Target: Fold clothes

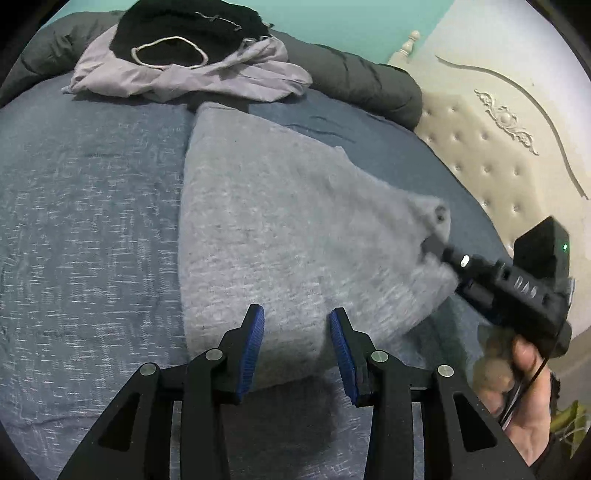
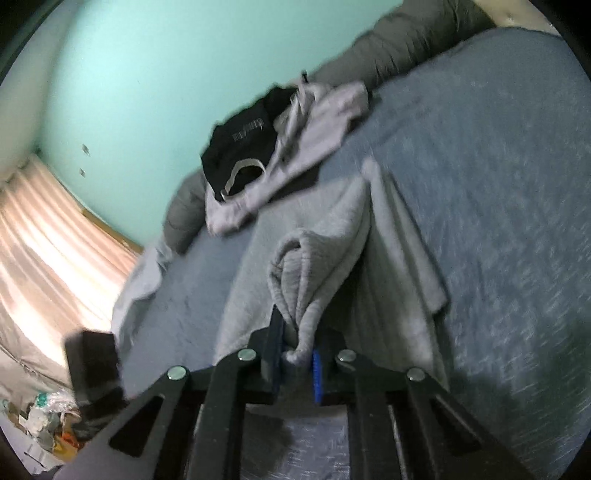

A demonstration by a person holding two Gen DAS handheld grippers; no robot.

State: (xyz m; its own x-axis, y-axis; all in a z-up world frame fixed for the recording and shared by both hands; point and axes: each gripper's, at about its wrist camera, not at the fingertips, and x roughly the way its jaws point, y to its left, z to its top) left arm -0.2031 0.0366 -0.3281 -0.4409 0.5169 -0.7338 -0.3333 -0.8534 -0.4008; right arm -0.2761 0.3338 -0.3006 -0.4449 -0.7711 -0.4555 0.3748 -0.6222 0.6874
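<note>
A light grey knit garment (image 1: 280,236) lies on the blue bedspread (image 1: 81,221). My left gripper (image 1: 297,325) is open and empty, its blue pads over the garment's near edge. My right gripper (image 1: 432,245) comes in from the right and is shut on a bunched corner of the garment, lifting it. In the right wrist view the right gripper (image 2: 299,354) pinches a gathered fold of the grey garment (image 2: 314,258), which hangs toward the bed. The view is motion-blurred.
A pile of a lilac garment (image 1: 229,77) and a black garment (image 1: 184,33) sits at the far side of the bed, against a dark grey duvet roll (image 1: 354,81). A cream tufted headboard (image 1: 491,155) stands at the right. A curtain (image 2: 48,243) hangs at the left.
</note>
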